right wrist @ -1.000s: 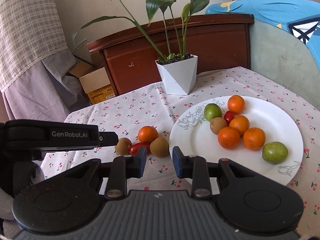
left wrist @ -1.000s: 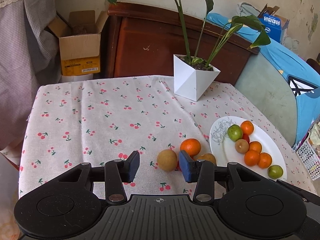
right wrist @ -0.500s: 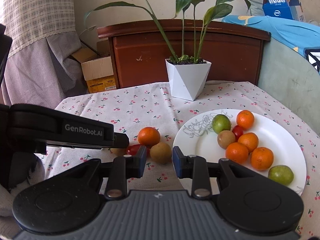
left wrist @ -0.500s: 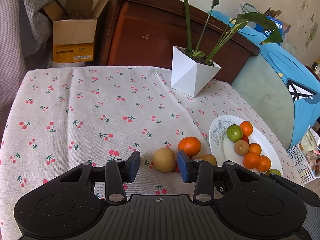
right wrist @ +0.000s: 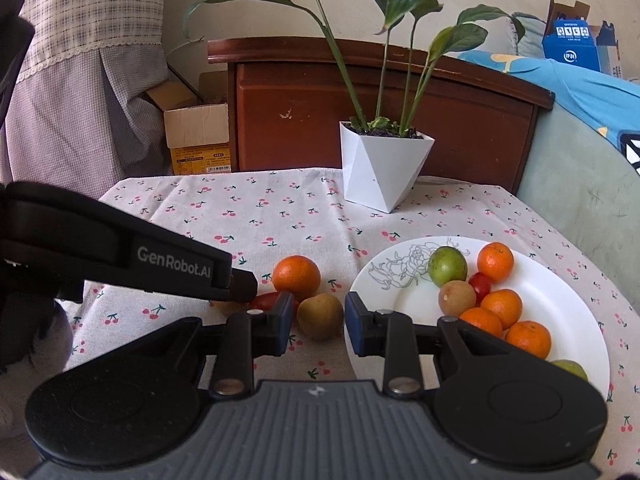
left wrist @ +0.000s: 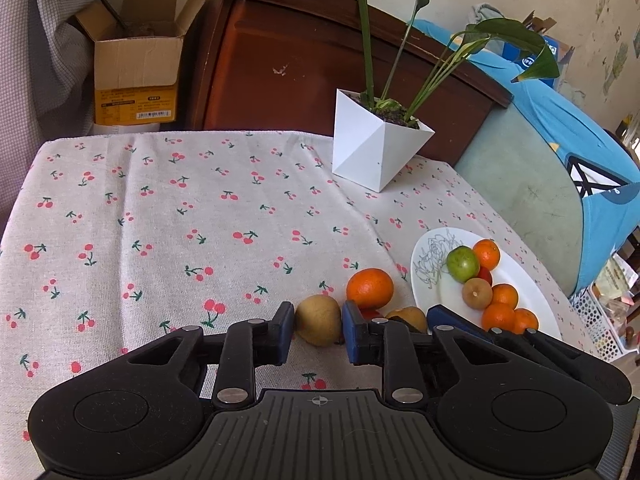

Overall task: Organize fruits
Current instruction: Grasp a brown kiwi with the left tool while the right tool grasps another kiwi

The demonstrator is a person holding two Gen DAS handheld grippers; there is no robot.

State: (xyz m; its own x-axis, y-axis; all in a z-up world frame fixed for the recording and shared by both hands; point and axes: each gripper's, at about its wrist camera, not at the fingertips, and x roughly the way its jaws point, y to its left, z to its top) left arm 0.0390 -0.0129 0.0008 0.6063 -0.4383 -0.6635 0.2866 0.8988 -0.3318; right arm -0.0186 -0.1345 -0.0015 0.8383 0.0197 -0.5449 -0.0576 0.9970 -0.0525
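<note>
A white plate (right wrist: 560, 312) holds several oranges, kiwis, green fruits and a cherry tomato; it also shows in the left wrist view (left wrist: 430, 276). On the cloth beside it lie an orange (left wrist: 370, 288) (right wrist: 296, 273), a red tomato (right wrist: 266, 301) and two brown kiwis. My left gripper (left wrist: 318, 330) is open with its fingers either side of the left kiwi (left wrist: 319, 320). My right gripper (right wrist: 318, 326) is open around the right kiwi (right wrist: 320, 316). The left gripper's body (right wrist: 120, 256) hides the left kiwi in the right wrist view.
A white angular pot with a tall green plant (left wrist: 376, 156) (right wrist: 382, 168) stands at the back of the table. A cherry-print cloth (left wrist: 160, 220) covers the table. A wooden cabinet (right wrist: 320, 108) and a cardboard box (left wrist: 136, 76) stand behind.
Both grippers have moved forward and down toward the loose fruit. Each now has a kiwi between its open fingers.
</note>
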